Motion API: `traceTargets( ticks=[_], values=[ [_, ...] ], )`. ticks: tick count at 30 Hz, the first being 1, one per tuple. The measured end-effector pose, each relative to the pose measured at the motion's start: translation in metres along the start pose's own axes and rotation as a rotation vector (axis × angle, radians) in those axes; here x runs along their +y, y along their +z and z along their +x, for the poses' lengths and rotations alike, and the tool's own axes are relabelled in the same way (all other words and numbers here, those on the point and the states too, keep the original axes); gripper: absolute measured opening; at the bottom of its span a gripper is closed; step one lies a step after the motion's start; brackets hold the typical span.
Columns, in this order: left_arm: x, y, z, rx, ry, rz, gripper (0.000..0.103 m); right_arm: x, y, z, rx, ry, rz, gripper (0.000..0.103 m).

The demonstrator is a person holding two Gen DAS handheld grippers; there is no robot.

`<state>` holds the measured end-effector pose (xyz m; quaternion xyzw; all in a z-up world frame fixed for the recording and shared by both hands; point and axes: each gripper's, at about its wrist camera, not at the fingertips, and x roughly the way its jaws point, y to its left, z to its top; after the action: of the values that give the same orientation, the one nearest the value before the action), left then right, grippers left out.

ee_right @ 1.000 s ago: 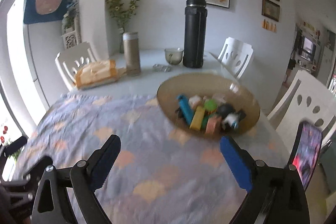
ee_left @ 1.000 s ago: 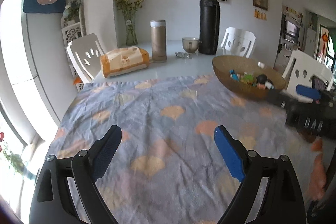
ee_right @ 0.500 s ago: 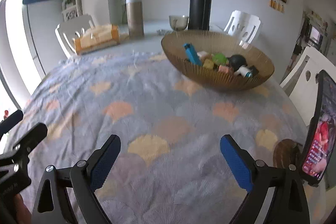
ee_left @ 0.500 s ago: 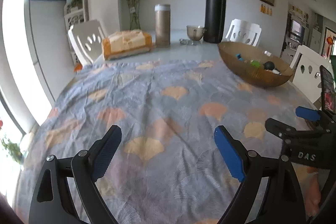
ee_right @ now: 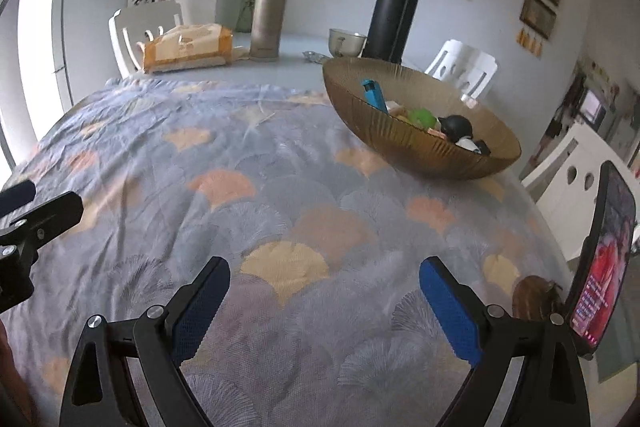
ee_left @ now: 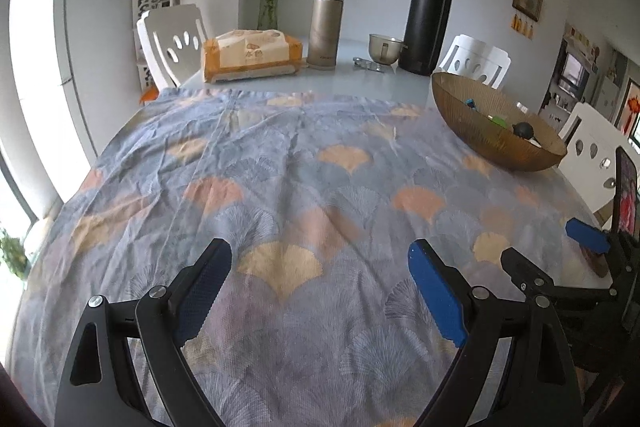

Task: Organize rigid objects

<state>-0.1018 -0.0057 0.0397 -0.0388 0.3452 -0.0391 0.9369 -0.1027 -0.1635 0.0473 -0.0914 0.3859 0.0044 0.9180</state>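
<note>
Both grippers stand wide with nothing between the blue pads. The left hand-held gripper (ee_left: 320, 291) hangs over the near part of the desk (ee_left: 384, 83), and the right hand-held gripper (ee_right: 324, 301) is just beside it toward the right edge; each shows in the other's view.

The task's things, a handful of small rigid pieces, lie heaped in the bowl (ee_right: 400, 143) near the far right edge of the cloth (ee_left: 280, 187). Those that can be told apart are a blue bar (ee_right: 374, 93), a green piece (ee_right: 420, 115) and a black rounded piece (ee_right: 456, 125); the rest are too small or hidden by the rim. No piece lies loose on the cloth, so either the sorting has not begun or the gathering is already finished; the pictures cannot decide which. If the pieces are meant to come out, all of that is left.

The bowl is amber, translucent, shallow and ribbed on the outside. The cloth is thin, creased fabric in grey-blue with orange and yellow fan shapes, and covers the desk except for a smooth pale strip along the far edge. There stand a tall matte black flask (ee_left: 428, 15), a brushed metal tumbler (ee_left: 326, 27), a small metal cup (ee_left: 385, 47) and a soft tissue pack (ee_left: 250, 55).
</note>
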Motion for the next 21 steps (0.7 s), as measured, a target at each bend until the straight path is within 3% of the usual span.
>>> traceTargets(
  ticks=[7, 13, 21],
  values=[
    [-0.008, -0.001, 0.000, 0.007, 0.012, 0.044, 0.091, -0.013, 0.001, 0.006, 0.035, 0.034, 0.067, 0.095],
    [-0.017, -0.002, -0.003, -0.007, 0.024, 0.092, 0.098, -0.010, 0.001, 0.007, 0.038, 0.027, 0.055, 0.095],
    [-0.020, -0.003, -0.004, -0.013, 0.027, 0.101, 0.099, -0.012, 0.001, 0.007, 0.045, 0.033, 0.067, 0.095]
  ],
)
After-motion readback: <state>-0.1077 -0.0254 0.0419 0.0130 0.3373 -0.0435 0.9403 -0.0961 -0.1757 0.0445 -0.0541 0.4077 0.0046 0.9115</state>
